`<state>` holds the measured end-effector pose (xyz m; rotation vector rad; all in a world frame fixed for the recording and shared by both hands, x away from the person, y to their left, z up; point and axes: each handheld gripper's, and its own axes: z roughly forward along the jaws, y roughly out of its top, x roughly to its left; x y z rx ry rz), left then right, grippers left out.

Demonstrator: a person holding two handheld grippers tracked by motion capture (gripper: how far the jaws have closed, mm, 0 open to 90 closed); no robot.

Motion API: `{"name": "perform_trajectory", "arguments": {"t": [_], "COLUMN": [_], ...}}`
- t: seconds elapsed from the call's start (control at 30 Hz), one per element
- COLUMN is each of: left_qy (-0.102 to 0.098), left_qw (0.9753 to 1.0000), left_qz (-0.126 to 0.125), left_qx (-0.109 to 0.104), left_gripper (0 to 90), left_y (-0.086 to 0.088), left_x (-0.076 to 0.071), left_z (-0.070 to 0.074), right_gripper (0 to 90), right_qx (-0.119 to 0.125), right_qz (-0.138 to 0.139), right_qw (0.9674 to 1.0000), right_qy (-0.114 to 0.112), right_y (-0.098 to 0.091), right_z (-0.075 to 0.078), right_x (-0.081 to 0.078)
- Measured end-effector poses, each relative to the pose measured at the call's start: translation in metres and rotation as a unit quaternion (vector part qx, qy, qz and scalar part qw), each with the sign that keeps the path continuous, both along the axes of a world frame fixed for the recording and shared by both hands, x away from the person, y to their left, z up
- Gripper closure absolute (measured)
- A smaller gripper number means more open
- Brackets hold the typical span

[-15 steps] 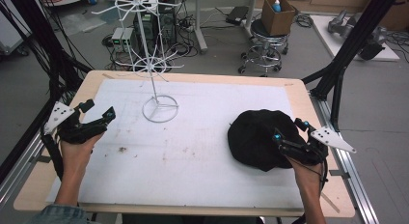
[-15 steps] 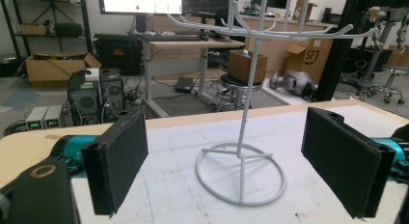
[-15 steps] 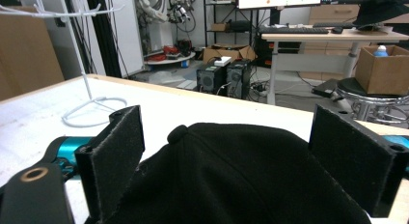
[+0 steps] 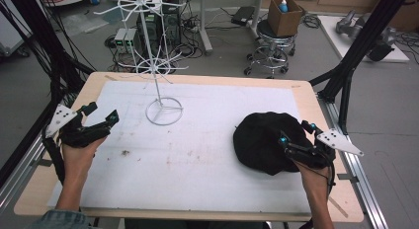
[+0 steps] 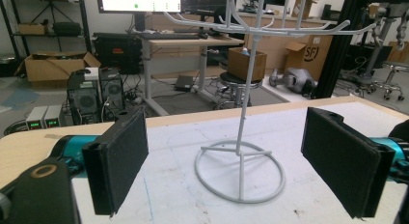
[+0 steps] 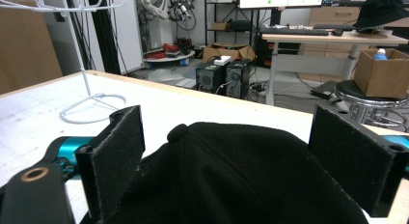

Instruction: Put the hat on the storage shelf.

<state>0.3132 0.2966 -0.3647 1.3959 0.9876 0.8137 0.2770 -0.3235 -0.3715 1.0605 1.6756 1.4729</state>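
The high view looks forward and down over the whole table (image 4: 197, 81). The left gripper view sits low, facing the white wire stand (image 5: 241, 151) close ahead. The right gripper view sits low, with the same stand (image 6: 91, 105) farther off, left.

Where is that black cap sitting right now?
In the high view the black cap lies on the white mat's right side, just ahead of the right gripper, far from the white wire stand.
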Motion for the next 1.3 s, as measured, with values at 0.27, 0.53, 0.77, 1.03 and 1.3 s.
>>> {"name": "perform_trajectory", "arguments": {"t": [0.27,0.53,0.77,1.03,1.3], "left_qy": [0.002,0.004,0.011,0.014,0.019], "left_qw": [1.0000,1.0000,0.9999,0.9999,0.9997], "left_qz": [0.000,0.001,0.002,0.002,0.000], "left_qx": [-0.010,-0.006,-0.007,-0.010,-0.017], "left_gripper": [16.9,16.9,16.9,16.9,17.0], "left_y": [0.002,0.000,0.000,0.002,0.002], "left_x": [0.000,0.001,0.002,0.003,0.003], "left_z": [0.000,-0.002,-0.004,-0.004,-0.006], "right_gripper": [13.8,14.7,15.3,20.0,20.4], "right_qx": [-0.033,-0.040,-0.054,-0.077,-0.105], "right_qz": [0.010,0.020,0.009,0.014,0.019], "right_qw": [0.9994,0.9989,0.9980,0.9960,0.9924], "right_qy": [0.007,0.012,0.031,0.044,0.061], "right_y": [0.004,0.005,0.005,0.008,0.013], "right_z": [-0.005,-0.009,-0.014,-0.023,-0.030], "right_x": [0.002,0.003,0.008,0.014,0.021]}}
